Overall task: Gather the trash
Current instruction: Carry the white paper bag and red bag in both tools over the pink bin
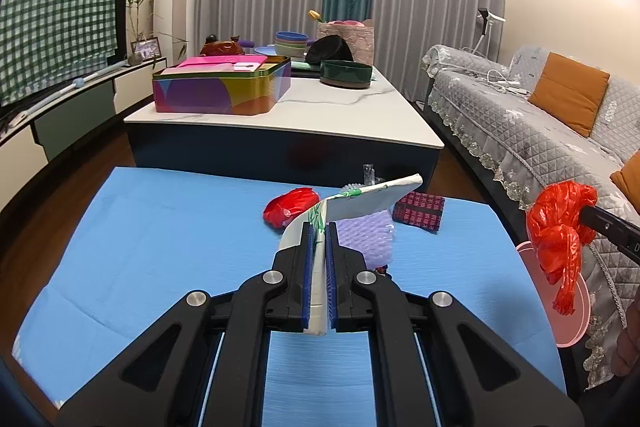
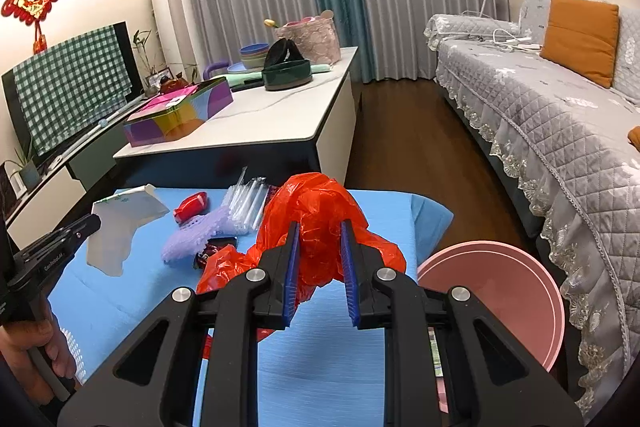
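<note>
The left gripper (image 1: 319, 239) has its jaws pressed together on a bent sheet of white card (image 1: 372, 201), which stands between the blue pads and folds away toward one o'clock above the blue mat (image 1: 160, 247); on the mat past the fingertips, at eleven o'clock, lies a red wrapper (image 1: 290, 205), at one o'clock a lilac bubble-wrap piece (image 1: 366, 237), and further toward two o'clock a dark red patterned packet (image 1: 419, 211); the mat's left half is bare and open, its far edge meeting the dark base of the marble-topped table (image 1: 320, 107); in the right wrist view, a hand (image 2: 28, 347) at eight o'clock grips the left tool's handle; a bundle of clear plastic sleeves (image 2: 248, 201) lies at eleven o'clock from the right gripper (image 2: 320, 231); that gripper pinches a crumpled red plastic bag (image 2: 316, 211), the jaws part-way spread around its bulk and loose plastic hanging down toward seven o'clock; at four o'clock, just off the mat's right edge, stands a pink bin (image 2: 516, 291), its rim near the lace skirt of the grey sofa (image 2: 560, 115); open wooden floor (image 2: 408, 139) runs between table and sofa.
</note>
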Action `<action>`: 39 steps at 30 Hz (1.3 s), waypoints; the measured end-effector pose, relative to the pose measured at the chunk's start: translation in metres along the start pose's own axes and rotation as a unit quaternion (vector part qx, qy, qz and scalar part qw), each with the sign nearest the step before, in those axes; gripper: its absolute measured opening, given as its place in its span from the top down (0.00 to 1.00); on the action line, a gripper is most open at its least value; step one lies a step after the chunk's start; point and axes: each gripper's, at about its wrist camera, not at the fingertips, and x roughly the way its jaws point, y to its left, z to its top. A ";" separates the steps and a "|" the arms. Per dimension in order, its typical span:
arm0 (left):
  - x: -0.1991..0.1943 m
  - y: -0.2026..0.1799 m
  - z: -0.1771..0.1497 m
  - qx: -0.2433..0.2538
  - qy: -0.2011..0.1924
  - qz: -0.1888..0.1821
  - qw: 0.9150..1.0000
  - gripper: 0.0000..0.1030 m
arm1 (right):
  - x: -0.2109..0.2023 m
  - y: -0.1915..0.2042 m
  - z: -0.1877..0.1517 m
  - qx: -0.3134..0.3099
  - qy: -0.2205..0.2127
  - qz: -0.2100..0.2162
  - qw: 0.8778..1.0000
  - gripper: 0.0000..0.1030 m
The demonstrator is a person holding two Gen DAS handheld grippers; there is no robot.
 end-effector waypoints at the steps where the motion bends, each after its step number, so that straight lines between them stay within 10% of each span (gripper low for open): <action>1: 0.000 -0.001 0.000 0.000 0.000 -0.002 1.000 0.94 | -0.001 -0.001 0.000 0.000 -0.001 -0.001 1.000 0.80; 39: 0.004 -0.049 0.002 0.019 -0.003 -0.062 0.998 0.94 | -0.030 -0.044 -0.001 0.020 -0.026 -0.042 0.999 0.80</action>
